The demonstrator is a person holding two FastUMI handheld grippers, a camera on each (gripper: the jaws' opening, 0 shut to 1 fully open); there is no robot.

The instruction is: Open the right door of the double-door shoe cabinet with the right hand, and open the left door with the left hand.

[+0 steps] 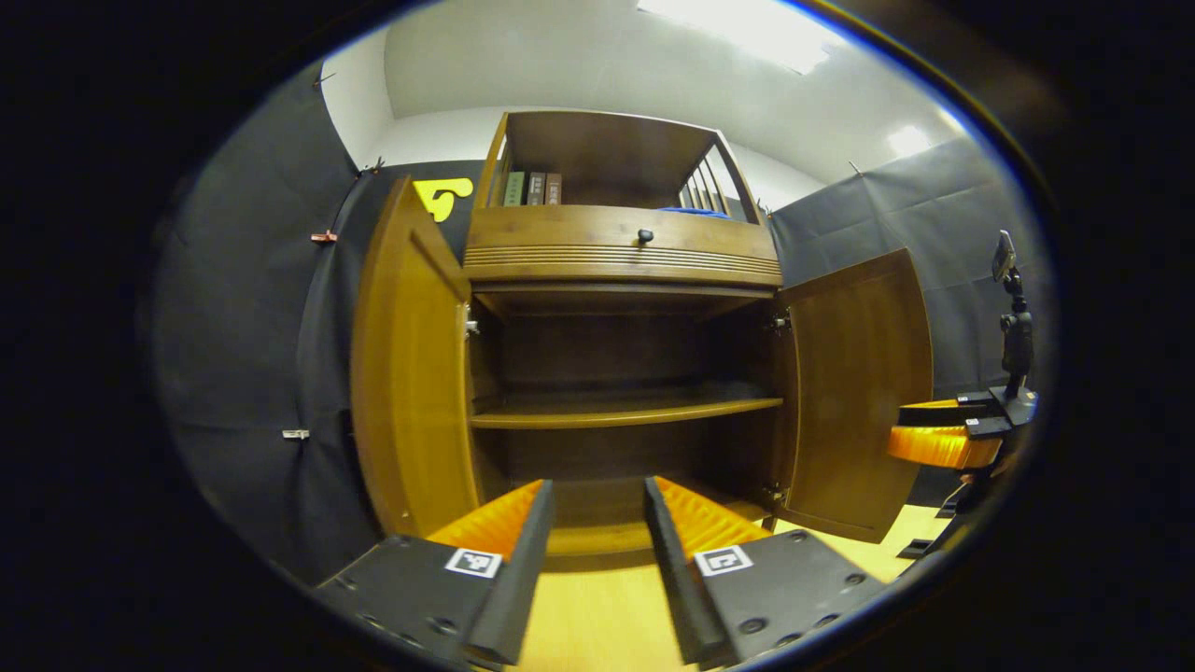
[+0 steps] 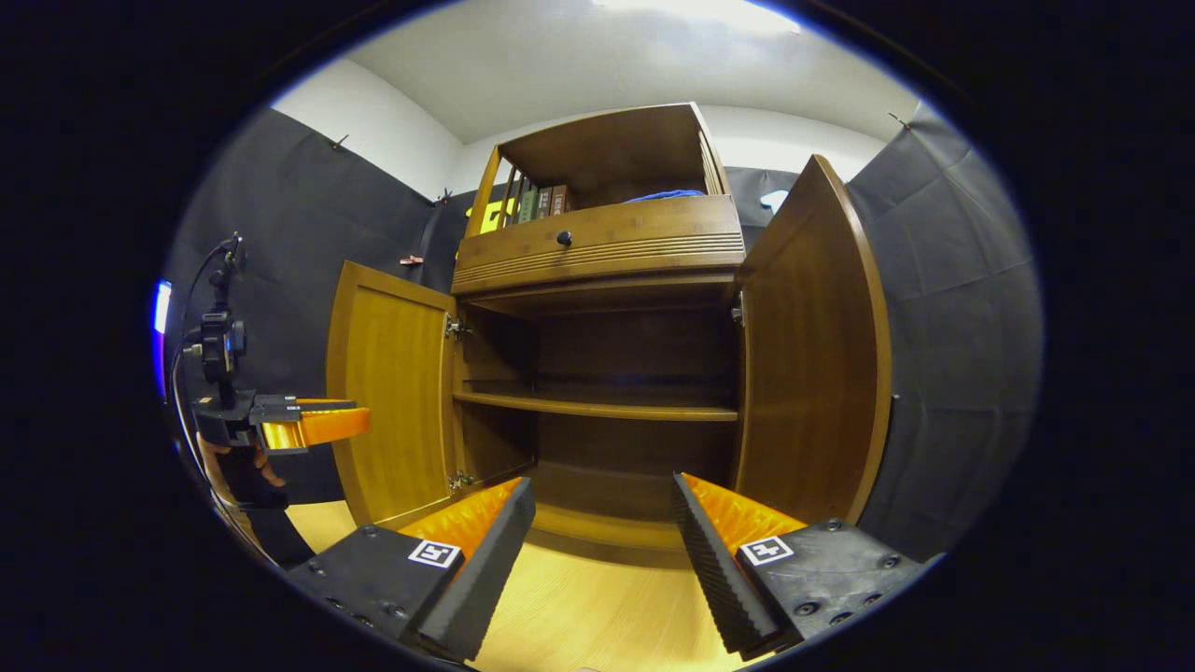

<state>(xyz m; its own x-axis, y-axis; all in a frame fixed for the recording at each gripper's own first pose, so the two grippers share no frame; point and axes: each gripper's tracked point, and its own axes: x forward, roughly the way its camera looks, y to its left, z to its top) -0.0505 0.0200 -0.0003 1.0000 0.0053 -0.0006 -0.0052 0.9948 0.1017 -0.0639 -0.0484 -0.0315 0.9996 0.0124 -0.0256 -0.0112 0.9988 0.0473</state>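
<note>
Standing wide open, the shoe cabinet (image 1: pixel 621 373) faces both views, its left door (image 1: pixel 406 373) and right door (image 1: pixel 854 392) swung outward off a bare inner shelf (image 1: pixel 621 409). The left gripper (image 1: pixel 597 551) hangs near the floor before it, fingers spread and holding nothing. The right gripper (image 2: pixel 602 551) likewise hangs spread, clear of the doors.

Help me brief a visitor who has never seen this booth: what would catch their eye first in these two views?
The wooden shoe cabinet dead ahead, its left door and right door both swung wide, baring a shelf with nothing visible on it. Above sit a drawer with a dark knob and a few books at upper left. Low in each view, the left gripper and right gripper stand open, holding nothing.
</note>
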